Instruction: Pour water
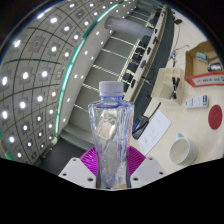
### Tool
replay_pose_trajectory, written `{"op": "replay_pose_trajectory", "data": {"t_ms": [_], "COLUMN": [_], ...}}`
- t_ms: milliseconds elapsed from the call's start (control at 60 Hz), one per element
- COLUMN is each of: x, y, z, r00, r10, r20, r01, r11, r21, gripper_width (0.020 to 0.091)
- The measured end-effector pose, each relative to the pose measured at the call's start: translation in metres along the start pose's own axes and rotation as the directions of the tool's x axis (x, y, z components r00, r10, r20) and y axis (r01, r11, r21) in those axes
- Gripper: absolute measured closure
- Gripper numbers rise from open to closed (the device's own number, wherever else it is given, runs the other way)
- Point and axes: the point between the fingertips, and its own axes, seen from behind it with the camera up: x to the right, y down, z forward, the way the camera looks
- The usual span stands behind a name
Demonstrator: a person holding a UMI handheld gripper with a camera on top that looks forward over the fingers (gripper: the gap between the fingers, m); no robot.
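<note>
Standing upright between the two fingers of the gripper [110, 172], the clear plastic water bottle [110, 135] has its long axis vertical, with the white cap [110, 89] pointing straight up. The magenta pads [93, 160] show at both sides of the bottle's lower body and appear to press against it, so the claw seems clenched on the bottle, though the clear plastic makes the contact hard to judge. The base of the bottle is hidden low between the fingers.

Beyond the fingers and to the right lies a light table [190, 125]. On it, near the right finger, stands a white cup [180, 150] with its opening up. Further on the same side are a dark cable [150, 118] and a white box with red marks [200, 100].

Behind the bottle rises a white staircase [125, 50]. To the left, a curved dark ceiling with many round lights [40, 70] fills the room above.
</note>
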Motion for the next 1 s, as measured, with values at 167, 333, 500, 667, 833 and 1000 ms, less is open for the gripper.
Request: {"op": "replay_pose_trajectory", "data": {"t_ms": [167,333,500,667,833,1000], "x": [0.012,0.071,0.151,0.216,0.26,0.274], "y": [-0.085,-0.139,-0.156,-0.146,-0.127,-0.117], "z": [-0.041,-0.064,-0.074,-0.071,-0.072,-0.078], "r00": [0.88,0.635,0.438,0.414,0.444,0.422], "r10": [-0.46,-0.732,-0.84,-0.851,-0.838,-0.845], "r20": [-0.114,-0.246,-0.32,-0.323,-0.317,-0.329], "r01": [0.466,0.752,0.857,0.854,0.823,0.834], "r11": [0.885,0.659,0.497,0.486,0.521,0.504], "r21": [0.025,-0.021,-0.134,-0.186,-0.224,-0.223], "gripper_width": [0.0765,0.0765,0.0766,0.0764,0.0755,0.0613]}}
